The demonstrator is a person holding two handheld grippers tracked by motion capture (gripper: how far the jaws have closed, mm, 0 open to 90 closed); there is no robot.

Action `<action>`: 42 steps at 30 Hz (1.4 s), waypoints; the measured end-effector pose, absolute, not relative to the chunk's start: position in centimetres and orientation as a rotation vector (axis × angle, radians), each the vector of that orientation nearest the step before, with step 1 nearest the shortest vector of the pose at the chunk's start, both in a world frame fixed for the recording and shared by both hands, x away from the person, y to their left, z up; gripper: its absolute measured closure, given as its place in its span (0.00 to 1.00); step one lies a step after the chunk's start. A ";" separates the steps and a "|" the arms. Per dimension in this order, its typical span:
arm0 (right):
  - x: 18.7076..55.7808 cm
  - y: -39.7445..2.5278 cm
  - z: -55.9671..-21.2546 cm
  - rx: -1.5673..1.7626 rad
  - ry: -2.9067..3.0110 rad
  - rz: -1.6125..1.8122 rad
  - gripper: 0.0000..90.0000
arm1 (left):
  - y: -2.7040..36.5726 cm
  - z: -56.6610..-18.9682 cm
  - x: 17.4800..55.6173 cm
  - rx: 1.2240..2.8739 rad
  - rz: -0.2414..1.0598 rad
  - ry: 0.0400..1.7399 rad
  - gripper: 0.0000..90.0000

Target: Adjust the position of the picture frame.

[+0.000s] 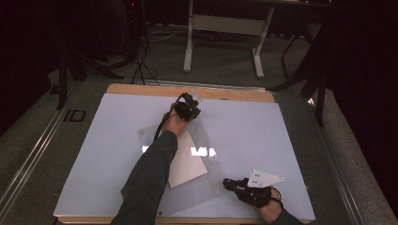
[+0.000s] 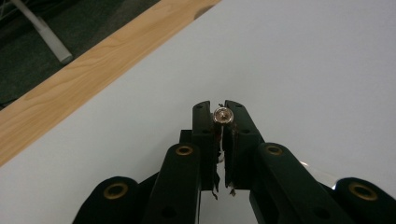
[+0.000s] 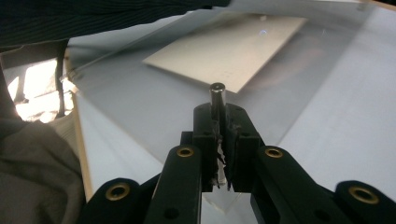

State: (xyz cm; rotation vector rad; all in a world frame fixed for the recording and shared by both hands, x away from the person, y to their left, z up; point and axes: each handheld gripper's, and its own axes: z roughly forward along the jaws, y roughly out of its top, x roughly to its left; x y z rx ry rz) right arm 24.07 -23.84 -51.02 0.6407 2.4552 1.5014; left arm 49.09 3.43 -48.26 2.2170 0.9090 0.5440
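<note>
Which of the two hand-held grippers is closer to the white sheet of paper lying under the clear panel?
Left. The left hand-held gripper sits just past the white sheet of paper's far end. The right hand-held gripper is off to its right, near the table's front edge.

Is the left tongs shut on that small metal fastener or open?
Shut: in the left gripper view, the left tongs pinch the round-headed fastener between nearly closed jaws.

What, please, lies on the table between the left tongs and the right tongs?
In the high view, a clear sheet over a white card lies between the left tongs and right tongs.
</note>
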 end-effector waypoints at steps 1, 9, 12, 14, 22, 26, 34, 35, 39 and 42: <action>24.2 -24.1 -50.9 0.659 2.435 1.498 0.93 | 4.3 -47.9 49.0 2.199 0.542 0.925 0.94; 26.3 -25.4 -49.2 0.721 2.348 1.471 0.93 | 7.8 -46.8 48.3 2.148 0.551 0.986 0.94; 27.3 -25.6 -48.6 0.747 2.317 1.475 0.93 | 9.1 -46.2 48.1 2.131 0.562 1.016 0.94; 28.1 -25.7 -48.2 0.762 2.301 1.471 0.93 | 10.0 -45.8 47.9 2.123 0.564 1.027 0.94; 31.3 -26.2 -46.7 0.808 2.219 1.446 0.92 | 13.1 -45.1 47.1 2.095 0.528 1.041 0.95; 32.9 -26.4 -46.4 0.835 2.191 1.448 0.92 | 14.3 -45.5 46.7 2.093 0.492 1.051 0.95; 37.0 -25.9 -46.8 0.901 2.202 1.388 0.92 | 16.5 -46.9 45.3 2.148 0.445 1.055 0.95; 37.5 -25.9 -46.9 0.916 2.203 1.385 0.92 | 16.7 -47.1 45.0 2.151 0.439 1.053 0.95; 39.6 -25.5 -47.6 0.970 2.209 1.360 0.92 | 17.5 -47.8 43.9 2.183 0.429 1.047 0.95; 40.8 -24.8 -48.1 0.985 2.235 1.323 0.92 | 18.2 -48.2 43.3 2.178 0.431 1.064 0.95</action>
